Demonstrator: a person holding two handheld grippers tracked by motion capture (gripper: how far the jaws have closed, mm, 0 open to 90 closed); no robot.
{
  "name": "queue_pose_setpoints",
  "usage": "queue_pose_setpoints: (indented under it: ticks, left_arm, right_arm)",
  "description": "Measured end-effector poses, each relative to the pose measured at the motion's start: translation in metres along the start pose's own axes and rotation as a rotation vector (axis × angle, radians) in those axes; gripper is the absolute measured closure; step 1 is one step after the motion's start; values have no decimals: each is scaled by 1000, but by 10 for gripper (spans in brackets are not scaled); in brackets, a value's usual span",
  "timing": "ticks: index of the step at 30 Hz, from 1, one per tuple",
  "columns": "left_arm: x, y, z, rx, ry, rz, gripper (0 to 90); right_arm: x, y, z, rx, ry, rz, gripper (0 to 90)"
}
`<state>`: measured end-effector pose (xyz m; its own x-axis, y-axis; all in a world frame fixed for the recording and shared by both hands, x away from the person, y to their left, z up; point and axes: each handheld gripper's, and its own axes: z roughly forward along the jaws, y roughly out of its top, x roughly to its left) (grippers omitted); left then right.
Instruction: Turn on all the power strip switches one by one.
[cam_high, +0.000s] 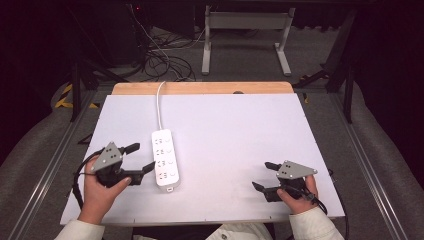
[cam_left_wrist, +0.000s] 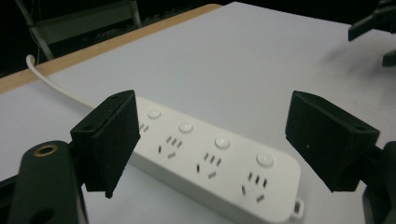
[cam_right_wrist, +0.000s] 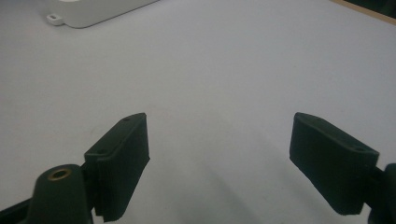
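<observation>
A white power strip with several sockets and round buttons lies on the white table, its cord running toward the far edge. My left gripper stands open just left of the strip, jaws pointing at it. In the left gripper view the power strip lies beyond the open jaws, untouched. My right gripper rests open at the table's near right, with bare table between its jaws. One end of the power strip shows at the top left of the right gripper view.
The white table top has a wooden strip along its far edge. Beyond it are a white frame stand and tangled cables on the floor. Metal rails run along both sides.
</observation>
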<state>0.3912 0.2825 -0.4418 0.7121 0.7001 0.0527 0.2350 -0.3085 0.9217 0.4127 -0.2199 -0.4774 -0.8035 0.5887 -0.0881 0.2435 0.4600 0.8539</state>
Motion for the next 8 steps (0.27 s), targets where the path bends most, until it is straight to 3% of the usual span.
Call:
queue_pose_setpoints:
  ticks: [5, 8]
  left_arm:
    - [-8, -33, -12, 25, -2, 35, 182]
    - [-10, -39, -19, 3, 17, -2, 172]
  right_arm:
    - [0, 0, 0, -4, 3, 5, 198]
    - [-1, 0, 0, -5, 4, 5, 195]
